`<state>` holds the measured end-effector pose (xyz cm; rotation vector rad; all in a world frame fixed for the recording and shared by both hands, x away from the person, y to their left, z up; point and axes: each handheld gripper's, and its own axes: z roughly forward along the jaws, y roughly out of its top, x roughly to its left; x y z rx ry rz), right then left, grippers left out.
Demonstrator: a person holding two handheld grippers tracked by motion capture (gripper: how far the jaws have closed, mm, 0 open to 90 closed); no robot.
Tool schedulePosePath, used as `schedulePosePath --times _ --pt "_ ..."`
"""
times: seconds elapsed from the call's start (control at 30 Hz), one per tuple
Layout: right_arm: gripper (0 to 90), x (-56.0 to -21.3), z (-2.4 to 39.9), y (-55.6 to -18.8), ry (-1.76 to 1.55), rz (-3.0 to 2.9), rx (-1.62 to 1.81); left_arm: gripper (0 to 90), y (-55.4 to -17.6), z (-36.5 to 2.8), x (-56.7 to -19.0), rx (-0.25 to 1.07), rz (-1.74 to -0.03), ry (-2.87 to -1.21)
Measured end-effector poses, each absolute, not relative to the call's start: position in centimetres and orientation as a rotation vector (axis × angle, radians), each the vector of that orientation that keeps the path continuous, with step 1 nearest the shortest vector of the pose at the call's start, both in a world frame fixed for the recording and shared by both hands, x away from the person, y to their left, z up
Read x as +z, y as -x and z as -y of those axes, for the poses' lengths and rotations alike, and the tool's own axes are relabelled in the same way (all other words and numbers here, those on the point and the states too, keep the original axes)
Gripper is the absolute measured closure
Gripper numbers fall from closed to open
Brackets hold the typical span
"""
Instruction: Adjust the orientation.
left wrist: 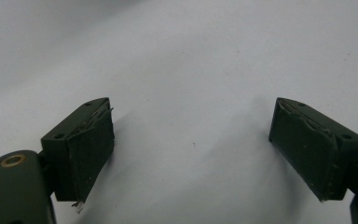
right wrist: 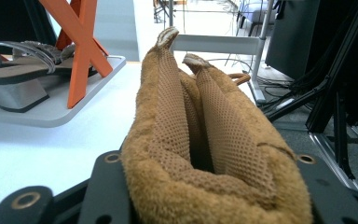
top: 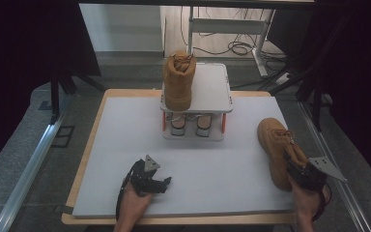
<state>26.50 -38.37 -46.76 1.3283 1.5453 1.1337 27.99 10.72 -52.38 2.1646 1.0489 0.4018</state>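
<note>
The right gripper (top: pixel 303 170) sits at the near right corner of the white table (top: pixel 125 159), its jaws squeezed onto the collar of a tan boot (top: pixel 279 147) — in the right gripper view the mesh-lined, fuzzy-edged collar (right wrist: pixel 205 154) is pinched narrow between the two black jaws, its sides pressed close together. This boot lies on the table top by the right edge, toe pointing away from the person, heel end in the grip.

The left gripper (top: pixel 155 182) rests low over the near left part of the table, held in the person's left hand (top: pixel 136 200). In the left gripper view its jaws stand spread wide with bare white surface between the pads (left wrist: pixel 91 149) — nothing is in them.

At the far middle of the table stands a small two-tier shoe rack (top: pixel 212 92) with pale shelves and orange legs. A second tan boot (top: pixel 178 79) stands upright on the left half of the top shelf, laces visible at its opening. On the lower shelf a pair of heeled sandals (top: pixel 189 124) sits side by side; the right gripper view shows one sandal (right wrist: pixel 18 74) with a grey block heel and strap beside an orange cross-brace (right wrist: pixel 81 42).

No brand, label or writing can be read on the boots, the sandals or the rack.
</note>
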Motion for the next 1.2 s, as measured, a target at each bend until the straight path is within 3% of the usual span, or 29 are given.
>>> schedulePosePath --times 0.5,1.2 --pt "57.7 -44.2 37.9 -26.1 -1.312 -1.536 1.115 13.8 -28.0 -10.7 -52.4 0.401 -1.048 -2.167" --pt "57.5 -38.0 34.8 -27.1 -1.173 -1.458 1.233 13.8 -28.0 -10.8 -52.4 0.4 -1.044 -2.172"
